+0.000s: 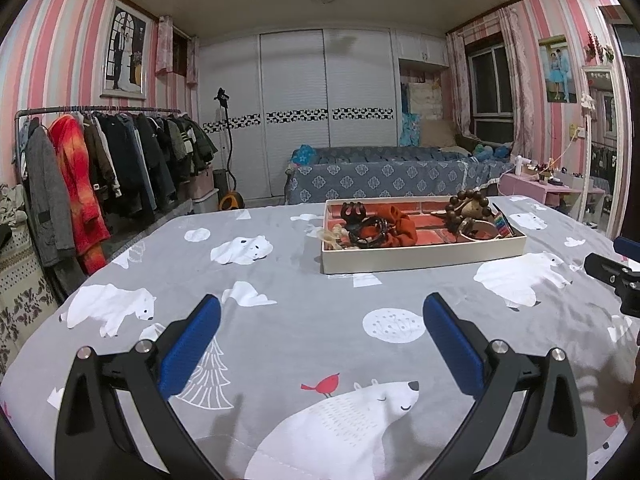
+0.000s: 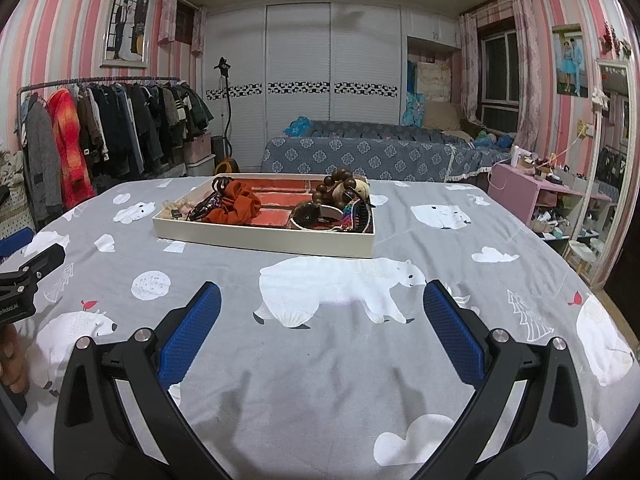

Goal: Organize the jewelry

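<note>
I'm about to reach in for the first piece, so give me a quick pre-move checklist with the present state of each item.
1. Left gripper open, holding nothing: ok.
2. Right gripper open, holding nothing: ok.
3. Tray flat on the bedspread: ok.
4. Path from both grippers to tray unobstructed: ok.
5. Orange scrunchie free of neighbouring pieces: not ok, it touches them.
6. Wooden bead bracelet untangled: cannot tell.

1. Walls (image 1: 60,40): pink, white and grey vertical stripes; a framed wedding portrait (image 1: 124,52) hangs at left, a poster (image 1: 558,68) at right.
2. Clothes rack (image 1: 100,152): crowded with dark coats and one orange garment.
3. Wardrobe (image 1: 296,112): white sliding doors with a black-and-white patterned band.
4. Sofa (image 1: 380,176): covered in blue patterned fabric.
5. Window (image 1: 492,80): dark panes, flanked by pink curtains.
6. Bed (image 1: 280,340): grey polar-bear sheet.
7. Pink side table (image 2: 524,192): cluttered, beside a standing mirror (image 2: 612,160).
</note>
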`<state>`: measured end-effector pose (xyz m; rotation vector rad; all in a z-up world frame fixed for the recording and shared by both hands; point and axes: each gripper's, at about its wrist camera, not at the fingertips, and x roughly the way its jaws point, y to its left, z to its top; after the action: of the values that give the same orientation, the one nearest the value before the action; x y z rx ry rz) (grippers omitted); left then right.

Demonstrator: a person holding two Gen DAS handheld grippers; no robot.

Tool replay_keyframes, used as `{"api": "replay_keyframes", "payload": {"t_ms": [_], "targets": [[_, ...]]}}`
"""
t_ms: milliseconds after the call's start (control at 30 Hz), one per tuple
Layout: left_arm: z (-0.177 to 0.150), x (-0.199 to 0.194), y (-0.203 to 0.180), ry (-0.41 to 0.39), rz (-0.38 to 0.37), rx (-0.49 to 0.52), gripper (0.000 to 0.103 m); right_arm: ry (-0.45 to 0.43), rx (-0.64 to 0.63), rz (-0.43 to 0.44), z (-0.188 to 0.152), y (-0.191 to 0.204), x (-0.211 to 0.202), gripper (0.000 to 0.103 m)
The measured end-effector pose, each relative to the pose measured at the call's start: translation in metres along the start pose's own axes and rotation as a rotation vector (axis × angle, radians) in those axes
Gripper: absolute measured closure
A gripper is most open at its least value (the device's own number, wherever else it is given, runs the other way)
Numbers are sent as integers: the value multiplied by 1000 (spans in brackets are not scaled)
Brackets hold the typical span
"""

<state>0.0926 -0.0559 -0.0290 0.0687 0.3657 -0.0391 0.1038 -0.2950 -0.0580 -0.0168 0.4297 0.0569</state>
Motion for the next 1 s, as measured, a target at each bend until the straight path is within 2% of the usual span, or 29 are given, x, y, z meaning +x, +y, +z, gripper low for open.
{"api": "replay_keyframes", "payload": {"t_ms": [467,1000], "targets": [[0,6,-4,24,-2,25,4,1,-1,0,1,0,-3,5],[1,3,-3,8,5,16,4,2,-7,-7,2,2,-1,5]]}}
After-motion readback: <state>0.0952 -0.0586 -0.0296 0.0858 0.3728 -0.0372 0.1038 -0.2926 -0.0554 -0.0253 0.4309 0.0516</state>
